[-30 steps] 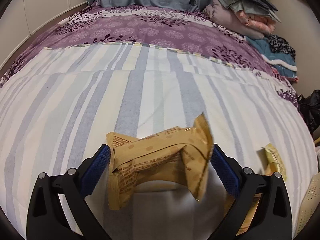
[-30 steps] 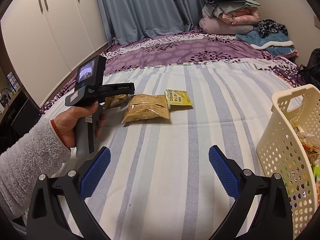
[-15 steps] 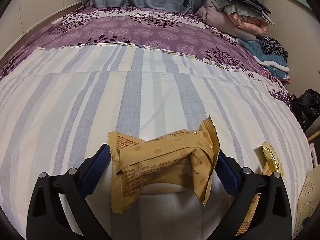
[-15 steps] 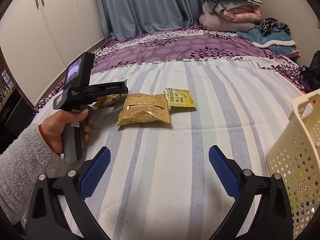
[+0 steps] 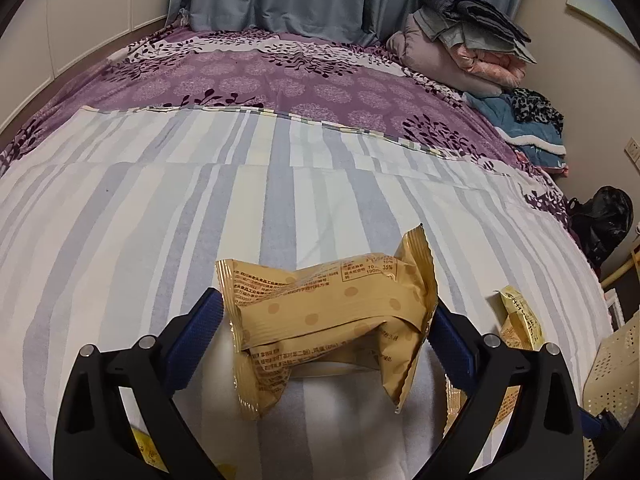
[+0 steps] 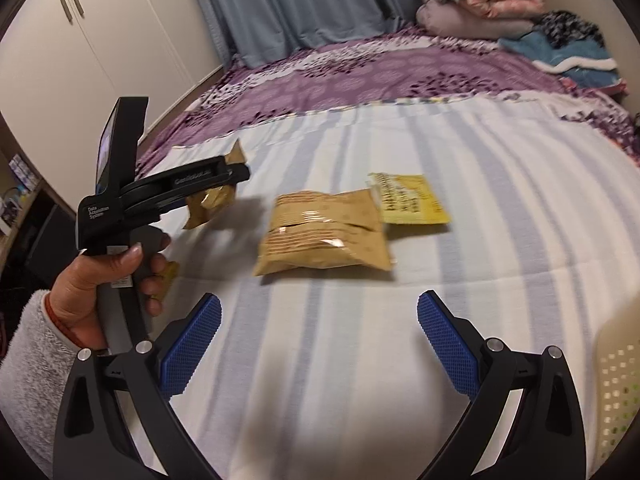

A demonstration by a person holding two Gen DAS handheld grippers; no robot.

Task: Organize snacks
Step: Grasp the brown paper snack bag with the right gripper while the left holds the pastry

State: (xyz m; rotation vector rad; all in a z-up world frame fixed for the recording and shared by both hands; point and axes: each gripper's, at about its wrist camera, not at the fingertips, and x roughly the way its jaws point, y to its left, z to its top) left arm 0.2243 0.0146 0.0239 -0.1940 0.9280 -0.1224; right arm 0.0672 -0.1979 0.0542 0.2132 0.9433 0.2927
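Note:
My left gripper (image 5: 324, 308) is shut on a crumpled tan snack packet (image 5: 332, 316), which hangs clear above the striped bed sheet (image 5: 160, 208). The right wrist view shows a hand holding that left gripper (image 6: 228, 174) with the packet (image 6: 210, 202) in its jaws. My right gripper (image 6: 320, 312) is open and holds nothing, hovering over the sheet just short of a larger tan snack bag (image 6: 324, 236). A yellow packet (image 6: 408, 200) lies flat beside that bag. The cream perforated basket (image 6: 616, 380) sits at the right edge.
Another small yellow packet (image 6: 170, 276) lies on the sheet below the hand. The basket (image 5: 612, 368) and a yellow packet (image 5: 520, 320) show at the right of the left wrist view. Folded bedding (image 5: 464, 36) is piled at the far right corner, and a white wardrobe (image 6: 100, 40) stands on the left.
The left gripper has risen with the tan packet still in it. My right gripper has swung left and closer to the two packets on the sheet, pushing the basket toward the frame edge.

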